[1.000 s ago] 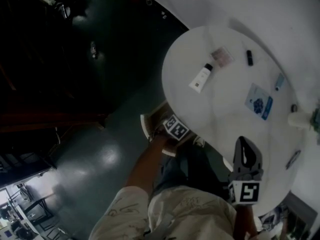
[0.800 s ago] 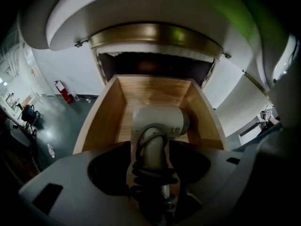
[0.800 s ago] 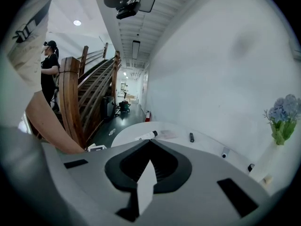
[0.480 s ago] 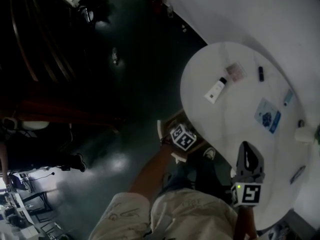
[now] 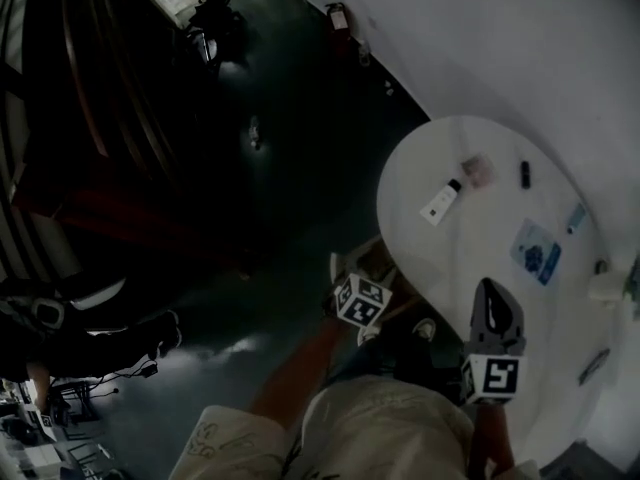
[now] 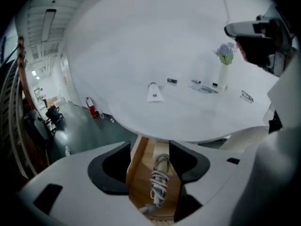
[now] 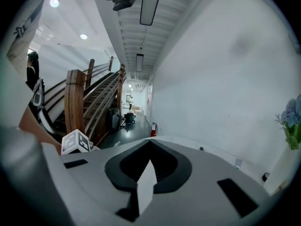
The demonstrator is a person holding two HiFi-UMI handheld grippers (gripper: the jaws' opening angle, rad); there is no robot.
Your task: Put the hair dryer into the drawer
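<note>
The hair dryer (image 6: 159, 181), pale with its cord wound round it, lies inside the open wooden drawer (image 6: 141, 173) under the white round table (image 6: 188, 117). My left gripper (image 6: 150, 146) hangs above the drawer with its jaws wide apart and nothing between them. In the head view the left gripper (image 5: 355, 286) is at the table's near edge, over the drawer (image 5: 378, 256). My right gripper (image 5: 488, 288) is held over the table (image 5: 470, 238), its jaws together. In its own view the right gripper (image 7: 150, 145) looks along the table toward the wall, holding nothing.
On the table lie a white tube (image 5: 438, 204), a pink card (image 5: 476, 169), a small black item (image 5: 525, 174) and a blue-white packet (image 5: 535, 251). A vase with flowers (image 6: 224, 65) stands at the far side. A wooden staircase (image 7: 89, 102) rises at the left.
My left gripper has risen away from the drawer, jaws still apart. The head view has swung, so the table sits further right. The right gripper has barely shifted.
</note>
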